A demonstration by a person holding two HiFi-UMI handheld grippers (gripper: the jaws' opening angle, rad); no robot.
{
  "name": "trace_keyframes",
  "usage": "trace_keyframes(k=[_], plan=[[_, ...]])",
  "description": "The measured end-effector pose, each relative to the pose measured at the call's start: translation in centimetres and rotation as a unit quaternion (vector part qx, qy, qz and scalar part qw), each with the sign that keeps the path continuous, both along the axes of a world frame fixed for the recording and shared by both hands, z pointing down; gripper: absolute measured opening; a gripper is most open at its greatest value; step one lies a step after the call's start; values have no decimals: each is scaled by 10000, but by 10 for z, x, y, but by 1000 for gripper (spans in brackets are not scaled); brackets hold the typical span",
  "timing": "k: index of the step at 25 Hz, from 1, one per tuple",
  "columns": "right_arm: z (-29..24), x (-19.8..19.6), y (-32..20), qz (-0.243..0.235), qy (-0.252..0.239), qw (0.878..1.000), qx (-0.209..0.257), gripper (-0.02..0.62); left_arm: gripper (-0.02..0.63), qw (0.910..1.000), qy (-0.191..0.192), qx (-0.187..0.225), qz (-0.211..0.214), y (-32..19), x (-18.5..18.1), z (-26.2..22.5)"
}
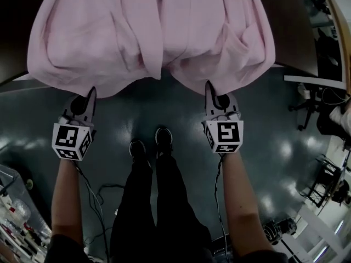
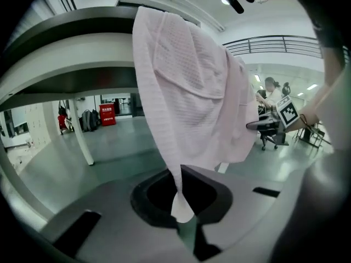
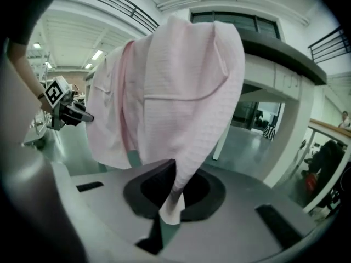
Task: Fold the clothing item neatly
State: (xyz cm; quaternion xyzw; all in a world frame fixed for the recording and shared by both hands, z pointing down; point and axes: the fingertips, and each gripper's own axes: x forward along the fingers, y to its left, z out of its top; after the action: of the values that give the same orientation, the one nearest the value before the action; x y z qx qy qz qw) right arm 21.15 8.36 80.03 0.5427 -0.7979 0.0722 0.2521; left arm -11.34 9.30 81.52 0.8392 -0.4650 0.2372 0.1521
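A: "While it hangs off the table (image 1: 290,26) edge at twelve o'clock, how does the pink garment (image 1: 153,32) lie?"

B: "Long axis nine to three, hem toward six. The left gripper (image 1: 90,92) and right gripper (image 1: 209,86) each pinch that hem, jaws nearly together on the cloth."

A: "Any writing?"

B: "Square markers on the grippers. The print on the red box (image 2: 107,115) is too small to read."

A dark bench with a curved pale rim (image 1: 293,32) carries the pale pink waffle-weave garment (image 1: 148,32). The garment lies bunched on the bench and spills over the near edge, hanging free below the rim. Beneath spreads a glossy dark grey-green floor (image 1: 274,163). A pair of black shoes (image 1: 163,138) stands on the floor, and a black wheeled office chair (image 1: 312,100) stands well off to the right.
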Motion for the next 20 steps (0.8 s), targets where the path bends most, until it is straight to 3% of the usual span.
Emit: trace_keyframes(k=[4,8,15,20], plan=[[-20,8,41,304,-221,9991,-216,6,18,9991,195,-291,237,41,8,-16],[-70,5,80,469,-501,9968,-409,6,18,9978,433,-346,372,81,10,-70],[-189,-35,94,-134,-493,9983,-282,6,18,9893,1257,140,722,102,17,-215],[-268,-56,106,-564,-610,9961,-305,5,18,9807,1378,533,1279,116,15,-306]])
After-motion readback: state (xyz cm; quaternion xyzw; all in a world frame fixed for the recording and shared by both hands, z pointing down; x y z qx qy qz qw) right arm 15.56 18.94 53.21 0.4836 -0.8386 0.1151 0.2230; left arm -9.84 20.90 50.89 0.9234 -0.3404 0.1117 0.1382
